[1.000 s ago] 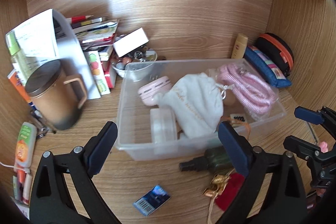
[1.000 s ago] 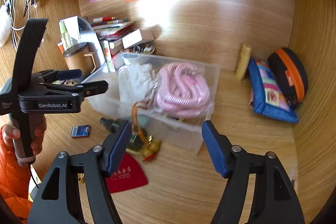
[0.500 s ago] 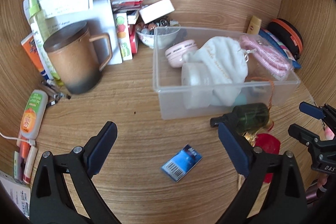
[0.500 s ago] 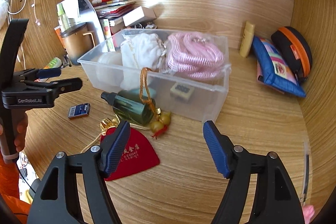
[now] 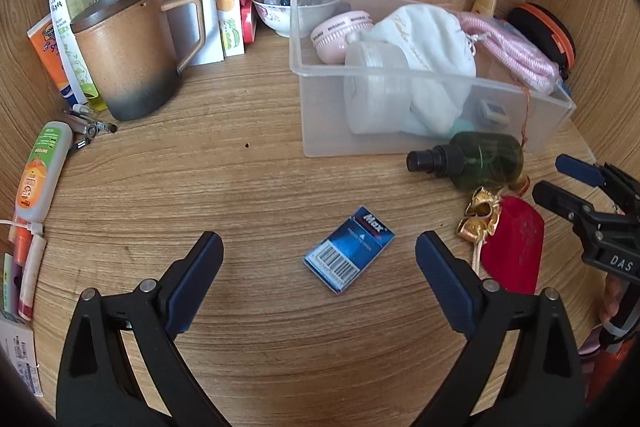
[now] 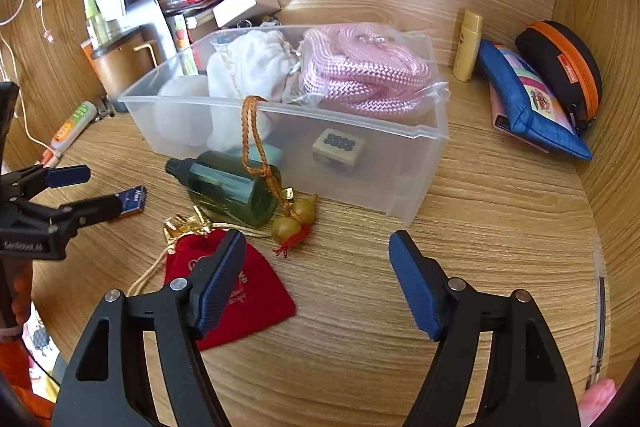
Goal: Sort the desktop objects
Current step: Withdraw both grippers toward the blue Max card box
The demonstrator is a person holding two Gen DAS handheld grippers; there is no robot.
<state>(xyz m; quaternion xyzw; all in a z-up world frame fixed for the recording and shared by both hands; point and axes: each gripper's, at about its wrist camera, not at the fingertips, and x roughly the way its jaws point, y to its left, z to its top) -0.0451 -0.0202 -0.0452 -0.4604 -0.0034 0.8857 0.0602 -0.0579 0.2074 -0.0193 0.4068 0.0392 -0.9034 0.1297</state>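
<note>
A: On the wooden desk (image 5: 256, 187), front of the clear bin (image 5: 400, 147): four loose items. Blue staple box (image 5: 349, 250) lying flat, green bottle (image 5: 476, 163) on its side touching the bin wall, red pouch (image 6: 236, 291) with gold cord, gourd charm (image 6: 294, 219) whose orange cord hangs over the bin rim.

B: Grippers?

A: Left gripper (image 5: 318, 259) spread wide, empty, blue box between and just ahead of the tips. Right gripper (image 6: 318, 267) also spread, empty; left pad over the pouch, not pinching it.

B: Step?

A: Approach, I judge. Nothing gripped yet; bin already holds white bag, pink rope, jars.

B: Next?

A: Likely lower the left onto the box. It lies flat, so tips must reach the desk and close across its narrow sides.
</note>
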